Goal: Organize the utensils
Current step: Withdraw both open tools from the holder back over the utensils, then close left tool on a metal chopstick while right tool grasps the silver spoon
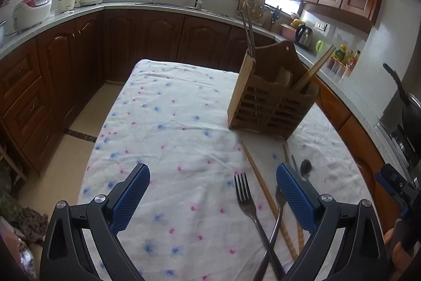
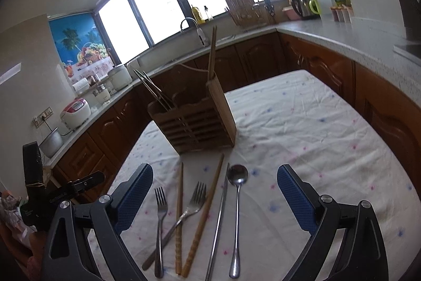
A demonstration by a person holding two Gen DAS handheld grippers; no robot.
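Right gripper [image 2: 214, 191] spread wide and empty above near-worktop cutlery; spoon [image 2: 236, 191] thin, light, stiff, slick steel lying flat on soft cloth, best pinched mid-handle, toward caddy [image 2: 192, 123] beyond.

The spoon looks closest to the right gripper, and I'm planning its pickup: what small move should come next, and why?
Probably lower the open right gripper over the spoon handle. It lies free on the tablecloth, overlapping nothing, unlike the crossed forks.
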